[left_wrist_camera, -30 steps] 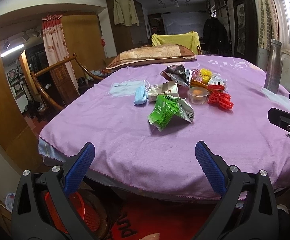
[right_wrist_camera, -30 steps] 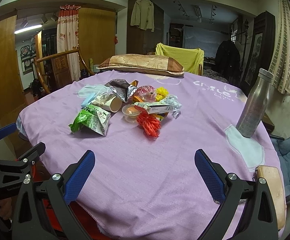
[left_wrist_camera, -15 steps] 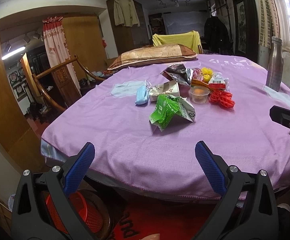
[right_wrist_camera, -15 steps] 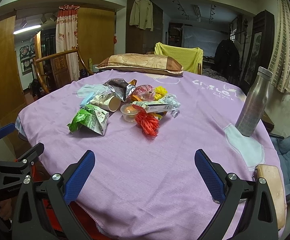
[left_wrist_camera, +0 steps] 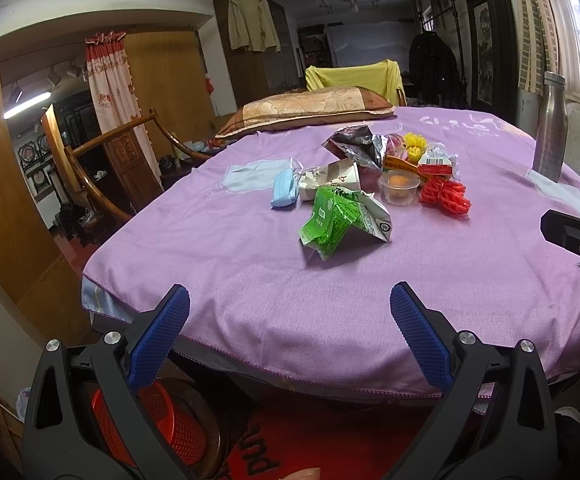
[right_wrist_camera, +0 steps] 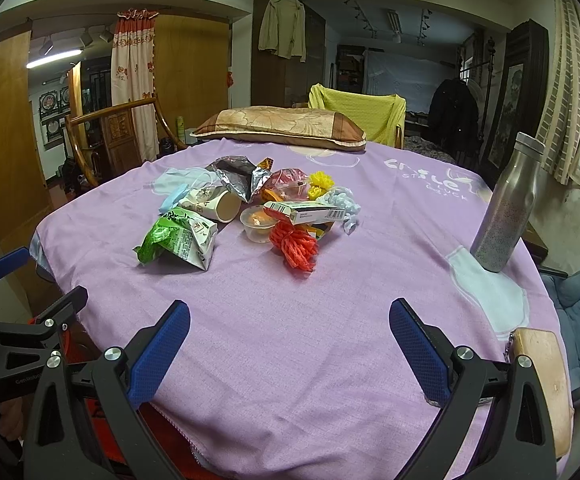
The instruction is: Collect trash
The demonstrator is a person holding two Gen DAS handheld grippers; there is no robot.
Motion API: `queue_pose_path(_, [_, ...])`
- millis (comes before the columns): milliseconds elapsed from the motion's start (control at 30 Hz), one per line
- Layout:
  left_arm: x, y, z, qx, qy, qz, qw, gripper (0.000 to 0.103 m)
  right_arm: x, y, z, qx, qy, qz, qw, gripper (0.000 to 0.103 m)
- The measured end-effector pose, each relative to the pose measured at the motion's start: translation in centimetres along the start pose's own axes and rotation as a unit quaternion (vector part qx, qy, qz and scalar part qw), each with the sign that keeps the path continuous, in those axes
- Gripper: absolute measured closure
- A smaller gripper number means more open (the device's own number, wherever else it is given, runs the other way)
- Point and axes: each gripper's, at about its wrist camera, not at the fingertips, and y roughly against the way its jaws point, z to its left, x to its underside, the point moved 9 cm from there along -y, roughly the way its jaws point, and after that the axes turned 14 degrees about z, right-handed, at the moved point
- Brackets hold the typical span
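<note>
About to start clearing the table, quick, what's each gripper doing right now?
Left gripper: open, holding nothing, at the table's near edge.
Right gripper: open, holding nothing, over the purple cloth.

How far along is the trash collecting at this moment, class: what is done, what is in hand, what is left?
Done: nothing visible; the red mesh basket under the table shows no trash inside. In hand: nothing; the left gripper and right gripper are open and empty. Left: the whole pile, including the crumpled green wrapper, white paper cup and red net.
</note>
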Motion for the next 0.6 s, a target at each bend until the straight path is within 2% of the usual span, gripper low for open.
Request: queue_pose_path(600, [0.6,-1.1,0.2,0.002,0.0,0.011,0.9999,0.007,0.2,-0.9,-0.2,-0.001,-0.001,0.008,1.0,0.005])
